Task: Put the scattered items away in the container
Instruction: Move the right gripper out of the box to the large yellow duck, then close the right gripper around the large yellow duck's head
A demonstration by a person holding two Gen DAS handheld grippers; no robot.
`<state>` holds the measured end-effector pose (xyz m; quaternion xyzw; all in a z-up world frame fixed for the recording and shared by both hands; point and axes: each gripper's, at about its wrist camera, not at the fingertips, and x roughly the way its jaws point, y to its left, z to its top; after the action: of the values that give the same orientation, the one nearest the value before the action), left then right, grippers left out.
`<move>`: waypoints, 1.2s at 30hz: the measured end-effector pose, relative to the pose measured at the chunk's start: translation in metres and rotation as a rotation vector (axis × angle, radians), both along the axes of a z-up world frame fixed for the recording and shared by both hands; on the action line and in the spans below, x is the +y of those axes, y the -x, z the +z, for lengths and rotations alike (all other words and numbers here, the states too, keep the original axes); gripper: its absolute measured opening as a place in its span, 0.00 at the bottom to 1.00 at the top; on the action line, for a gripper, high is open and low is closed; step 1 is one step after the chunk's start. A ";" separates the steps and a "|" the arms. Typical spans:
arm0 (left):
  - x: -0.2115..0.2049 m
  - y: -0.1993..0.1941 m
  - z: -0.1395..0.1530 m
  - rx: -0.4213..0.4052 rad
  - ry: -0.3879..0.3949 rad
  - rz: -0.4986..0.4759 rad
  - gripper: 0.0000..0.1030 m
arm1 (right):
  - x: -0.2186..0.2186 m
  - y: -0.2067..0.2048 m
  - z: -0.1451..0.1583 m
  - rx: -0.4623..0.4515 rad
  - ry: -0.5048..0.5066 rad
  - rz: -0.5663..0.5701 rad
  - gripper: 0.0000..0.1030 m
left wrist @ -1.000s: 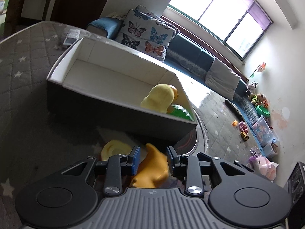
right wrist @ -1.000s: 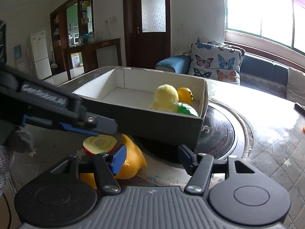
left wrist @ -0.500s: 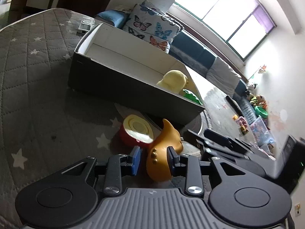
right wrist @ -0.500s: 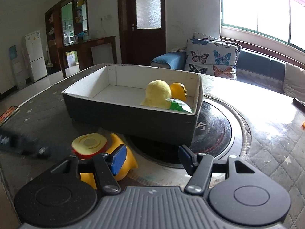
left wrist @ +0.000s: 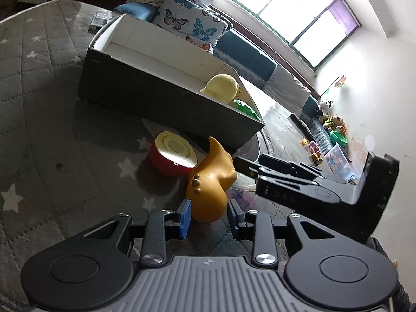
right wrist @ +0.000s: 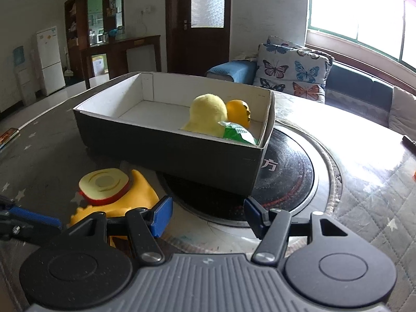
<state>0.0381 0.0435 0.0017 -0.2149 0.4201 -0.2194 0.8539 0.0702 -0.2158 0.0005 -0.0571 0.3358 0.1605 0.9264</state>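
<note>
Orange duck toy [left wrist: 210,189] sits between left hand-held gripper [left wrist: 209,217] pads, seemingly untouched.

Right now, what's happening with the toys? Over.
Left gripper open around the orange toy, not squeezing. Right gripper open, empty. Red apple half touches the toy. Box right behind, holds three items.

butterfly cushion [right wrist: 291,69], white fridge [right wrist: 50,58], dark door [right wrist: 199,20]
</note>
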 end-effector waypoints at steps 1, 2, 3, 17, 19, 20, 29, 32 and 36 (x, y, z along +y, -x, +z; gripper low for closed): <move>0.000 0.000 -0.001 0.003 0.000 0.000 0.32 | 0.000 0.002 0.000 0.005 0.002 0.015 0.60; 0.000 -0.001 -0.001 0.006 0.000 0.000 0.32 | 0.000 0.004 0.000 0.004 0.008 0.027 0.60; 0.000 -0.001 -0.002 0.009 0.000 0.000 0.32 | 0.001 0.005 -0.001 0.002 0.016 0.032 0.60; 0.022 -0.004 -0.003 0.015 -0.026 0.091 0.34 | -0.001 0.034 -0.001 0.033 -0.009 0.147 0.60; 0.026 -0.004 -0.003 0.015 -0.029 0.104 0.34 | 0.001 0.039 -0.001 0.037 -0.012 0.172 0.60; 0.027 -0.005 -0.003 0.013 -0.032 0.108 0.34 | 0.002 0.043 -0.001 0.037 -0.011 0.186 0.60; 0.033 -0.007 -0.011 0.041 -0.014 0.124 0.34 | 0.014 0.059 0.005 0.036 -0.026 0.302 0.69; 0.037 -0.006 -0.012 0.048 0.008 0.129 0.34 | 0.014 0.059 0.006 0.042 -0.054 0.315 0.70; 0.041 -0.008 -0.012 0.046 0.034 0.142 0.34 | 0.019 0.059 0.010 0.024 -0.045 0.328 0.70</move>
<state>0.0459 0.0845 -0.0105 -0.2634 0.4197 -0.1603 0.8537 0.0112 -0.1964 0.0102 -0.0885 0.3292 0.3179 0.8847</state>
